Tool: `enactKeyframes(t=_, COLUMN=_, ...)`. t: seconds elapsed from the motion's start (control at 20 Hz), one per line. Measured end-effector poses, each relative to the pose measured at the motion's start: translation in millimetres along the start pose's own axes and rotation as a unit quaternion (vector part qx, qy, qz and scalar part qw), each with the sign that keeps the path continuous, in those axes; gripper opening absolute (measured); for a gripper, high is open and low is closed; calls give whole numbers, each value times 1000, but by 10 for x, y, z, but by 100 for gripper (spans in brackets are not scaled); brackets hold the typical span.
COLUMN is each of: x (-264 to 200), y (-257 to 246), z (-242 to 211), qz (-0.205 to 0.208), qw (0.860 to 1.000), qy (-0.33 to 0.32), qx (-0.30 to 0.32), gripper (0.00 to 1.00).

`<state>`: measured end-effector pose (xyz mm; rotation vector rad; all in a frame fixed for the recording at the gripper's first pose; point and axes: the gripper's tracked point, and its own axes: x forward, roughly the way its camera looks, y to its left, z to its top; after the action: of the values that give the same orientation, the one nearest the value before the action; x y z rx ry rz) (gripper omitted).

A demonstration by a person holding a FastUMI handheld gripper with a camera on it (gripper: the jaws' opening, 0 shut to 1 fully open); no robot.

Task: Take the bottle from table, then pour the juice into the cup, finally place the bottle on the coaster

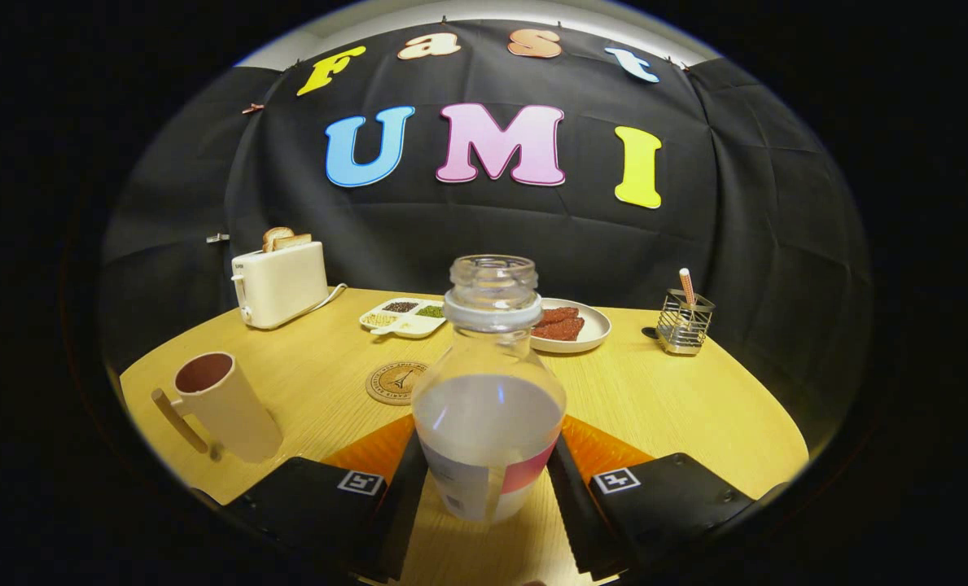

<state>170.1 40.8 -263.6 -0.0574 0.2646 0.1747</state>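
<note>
Claw (488,488) pinching upright bottle (488,391) above wooden table (679,399); black cloth wall behind.

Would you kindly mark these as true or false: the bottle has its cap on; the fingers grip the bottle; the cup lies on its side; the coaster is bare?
1. The bottle has its cap on. False: its mouth is open.
2. The gripper presses the bottle from both sides. True.
3. The cup lies on its side. False: it stands upright, left of the fingers.
4. The coaster, just behind the bottle, has nothing on it. True.
</note>
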Motion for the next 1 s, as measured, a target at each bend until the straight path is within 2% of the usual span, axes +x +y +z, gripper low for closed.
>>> enactKeyframes(t=0.2, x=-56, y=27, z=106, qz=8, qw=998, qy=12, qx=-53, gripper=71)
enactKeyframes(t=0.4, x=-67, y=189, z=366, qz=28, qw=995, qy=6, qx=-97, gripper=70)
enactKeyframes(t=0.65, x=-110, y=408, z=717, qz=34, qw=988, qy=3, qx=-152, gripper=71)
enactKeyframes(t=0.8, x=-153, y=527, z=828, qz=27, qw=978, qy=10, qx=-206, gripper=70)
enactKeyframes(t=1.0, x=-249, y=613, z=875, qz=-2, qw=958, qy=23, qx=-287, gripper=70)
